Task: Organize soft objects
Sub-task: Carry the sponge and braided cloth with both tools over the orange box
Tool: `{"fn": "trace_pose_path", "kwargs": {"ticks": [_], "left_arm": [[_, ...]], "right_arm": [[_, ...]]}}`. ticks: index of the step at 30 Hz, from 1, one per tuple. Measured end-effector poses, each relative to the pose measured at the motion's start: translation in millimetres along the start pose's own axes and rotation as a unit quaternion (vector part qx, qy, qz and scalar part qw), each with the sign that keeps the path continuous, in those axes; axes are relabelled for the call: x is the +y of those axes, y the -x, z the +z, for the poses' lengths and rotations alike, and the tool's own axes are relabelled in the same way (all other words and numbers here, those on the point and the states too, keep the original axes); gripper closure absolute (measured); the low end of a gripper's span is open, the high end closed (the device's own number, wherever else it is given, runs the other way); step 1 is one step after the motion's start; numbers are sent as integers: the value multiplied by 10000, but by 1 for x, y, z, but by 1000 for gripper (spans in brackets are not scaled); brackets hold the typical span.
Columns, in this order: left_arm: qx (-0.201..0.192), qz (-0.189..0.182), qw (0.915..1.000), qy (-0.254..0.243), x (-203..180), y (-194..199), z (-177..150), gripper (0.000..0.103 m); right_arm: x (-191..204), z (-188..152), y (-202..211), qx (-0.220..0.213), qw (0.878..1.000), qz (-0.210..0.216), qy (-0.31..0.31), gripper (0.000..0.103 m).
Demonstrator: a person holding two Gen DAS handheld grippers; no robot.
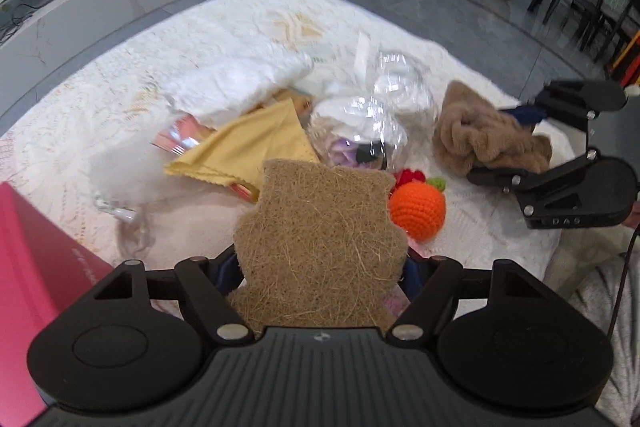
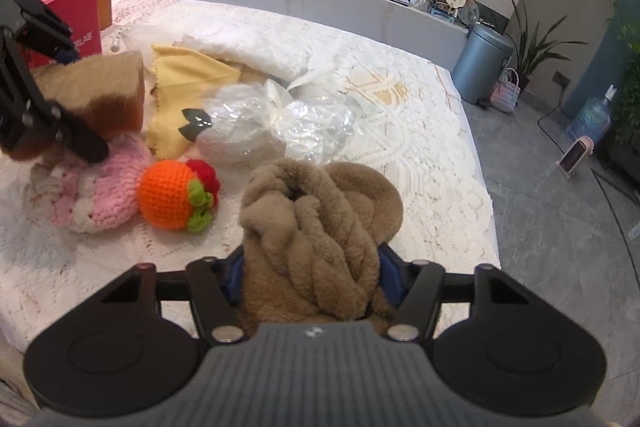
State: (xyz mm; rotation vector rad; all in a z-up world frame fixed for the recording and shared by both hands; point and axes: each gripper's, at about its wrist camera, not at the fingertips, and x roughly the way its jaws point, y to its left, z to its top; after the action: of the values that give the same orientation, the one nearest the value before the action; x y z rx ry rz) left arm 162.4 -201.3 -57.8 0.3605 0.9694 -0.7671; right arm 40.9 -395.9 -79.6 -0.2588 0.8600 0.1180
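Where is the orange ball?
In the right wrist view the orange ball lies on the white cloth, left of the brown plush, touching the pink knit on its other side.

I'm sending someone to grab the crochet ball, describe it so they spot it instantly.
On the white bedspread, look beside the pink knit. The ball is bright orange crochet with green leaves, the only round orange thing there.

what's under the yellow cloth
The yellow cloth lies over a flat pink and orange packet, whose shiny end sticks out at the left edge. The rest of it, and anything else beneath, is covered.
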Motion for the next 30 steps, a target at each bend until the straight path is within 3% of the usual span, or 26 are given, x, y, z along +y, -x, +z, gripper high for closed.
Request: {"fn": "trace_pose_path", "kwargs": {"ticks": [12,19,26,30], "left_arm": [[-562,45,9978,347,2,53,1,17],[-885,93,9959,163,-4,82,-2,17],[-1388,267,9892,392,1,128,-7,17],[-1752,582,9816,489,8,163,-15,17]], "right_arm": [[-2,13,31,-229,9992,-204,-251,43],[1,36,68,-534,9968,-552,-239,43],[11,71,114,-1065,9909,-764,-315,43],[33,101,143,-1509,9848,-823,-238,43]]}}
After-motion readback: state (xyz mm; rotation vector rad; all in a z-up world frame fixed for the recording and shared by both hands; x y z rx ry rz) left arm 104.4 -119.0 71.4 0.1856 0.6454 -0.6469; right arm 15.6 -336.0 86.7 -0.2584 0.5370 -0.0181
